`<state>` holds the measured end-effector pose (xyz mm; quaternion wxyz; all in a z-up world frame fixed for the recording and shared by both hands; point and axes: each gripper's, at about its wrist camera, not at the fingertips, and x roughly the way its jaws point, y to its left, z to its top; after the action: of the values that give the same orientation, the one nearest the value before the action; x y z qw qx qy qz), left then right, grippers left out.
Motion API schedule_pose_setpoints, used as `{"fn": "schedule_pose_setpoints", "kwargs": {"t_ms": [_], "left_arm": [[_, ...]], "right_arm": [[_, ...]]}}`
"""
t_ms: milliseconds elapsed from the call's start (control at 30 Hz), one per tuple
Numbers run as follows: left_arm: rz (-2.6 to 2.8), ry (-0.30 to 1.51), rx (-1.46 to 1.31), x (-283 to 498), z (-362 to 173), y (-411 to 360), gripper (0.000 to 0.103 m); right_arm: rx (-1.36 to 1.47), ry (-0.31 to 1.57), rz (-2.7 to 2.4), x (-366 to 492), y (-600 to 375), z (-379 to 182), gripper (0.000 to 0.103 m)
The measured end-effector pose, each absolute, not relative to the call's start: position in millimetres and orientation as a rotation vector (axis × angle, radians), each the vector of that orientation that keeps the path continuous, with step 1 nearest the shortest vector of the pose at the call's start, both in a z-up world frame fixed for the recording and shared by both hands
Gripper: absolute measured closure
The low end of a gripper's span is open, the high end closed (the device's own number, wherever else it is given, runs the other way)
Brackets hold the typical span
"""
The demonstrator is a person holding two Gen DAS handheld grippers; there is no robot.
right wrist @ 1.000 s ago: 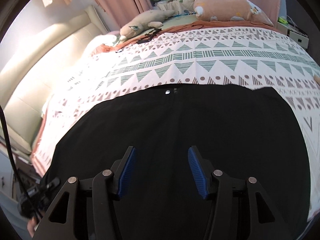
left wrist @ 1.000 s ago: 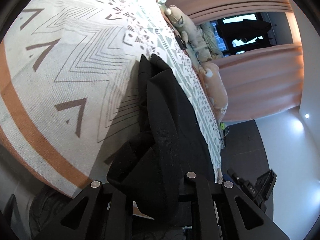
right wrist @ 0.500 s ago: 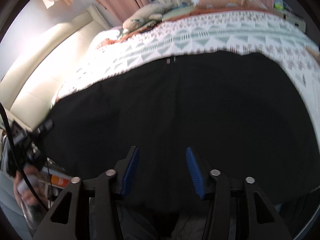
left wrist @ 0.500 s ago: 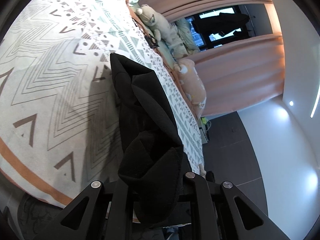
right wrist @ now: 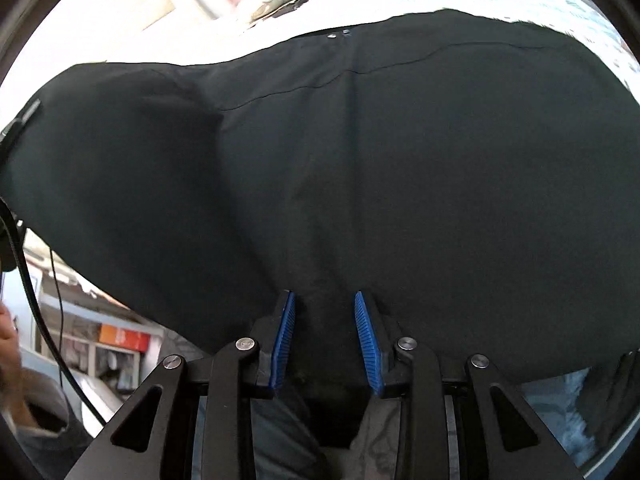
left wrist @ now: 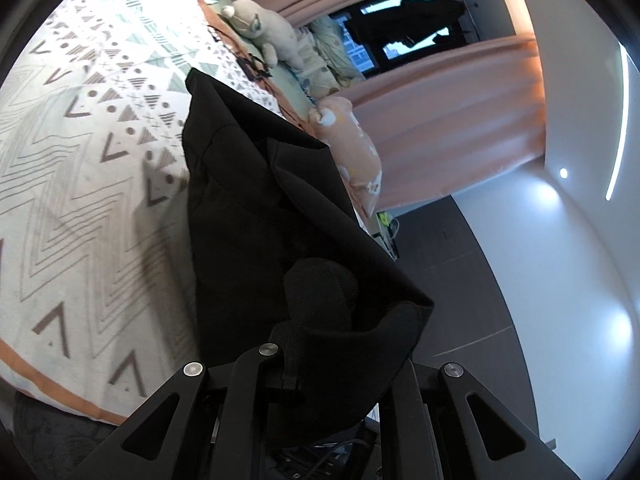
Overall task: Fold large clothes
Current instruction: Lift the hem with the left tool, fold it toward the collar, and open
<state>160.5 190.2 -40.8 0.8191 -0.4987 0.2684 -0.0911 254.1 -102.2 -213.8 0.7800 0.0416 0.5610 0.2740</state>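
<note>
A large black garment (left wrist: 260, 200) lies partly on the patterned bedspread (left wrist: 80, 160) and hangs off the bed's near edge. My left gripper (left wrist: 320, 332) is shut on a bunched corner of it; the cloth hides the fingertips. In the right wrist view the black garment (right wrist: 360, 160) fills most of the frame, stretched wide. My right gripper (right wrist: 325, 332) has its blue pads (right wrist: 285, 332) a hand-width apart, with the garment's lower edge lying between them, not pinched.
Stuffed toys (left wrist: 264, 36) and a peach pillow (left wrist: 352, 152) line the far side of the bed by the pink curtains (left wrist: 440, 120). Dark floor (left wrist: 460, 280) lies to the right of the bed. Shelves (right wrist: 112, 344) and a cable (right wrist: 36, 300) show at lower left in the right wrist view.
My left gripper has lifted the garment's corner and pulled it back off the bed. My right gripper has moved down to the garment's lower edge and its pads have come closer together.
</note>
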Motion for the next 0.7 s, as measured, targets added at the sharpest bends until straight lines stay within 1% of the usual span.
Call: {"fn": "schedule_pose_setpoints", "kwargs": {"t_ms": [67,233,467,700], "left_arm": [[-0.22,0.577,-1.048,169,-34,181,0.091],[-0.266,0.581,-1.002,187,-16,157,0.091],[-0.332,0.616,-0.933,224,5,111,0.091],[-0.398,0.707,-0.875,268,-4,46,0.091]], "right_arm": [[0.091,1.214,0.605,254,-104,-213,0.071],[0.253,1.24,0.669,267,-136,-209,0.071],[0.344,1.122,0.592,278,-204,-176,0.071],[0.477,1.04,0.458,287,-299,-162,0.071]]}}
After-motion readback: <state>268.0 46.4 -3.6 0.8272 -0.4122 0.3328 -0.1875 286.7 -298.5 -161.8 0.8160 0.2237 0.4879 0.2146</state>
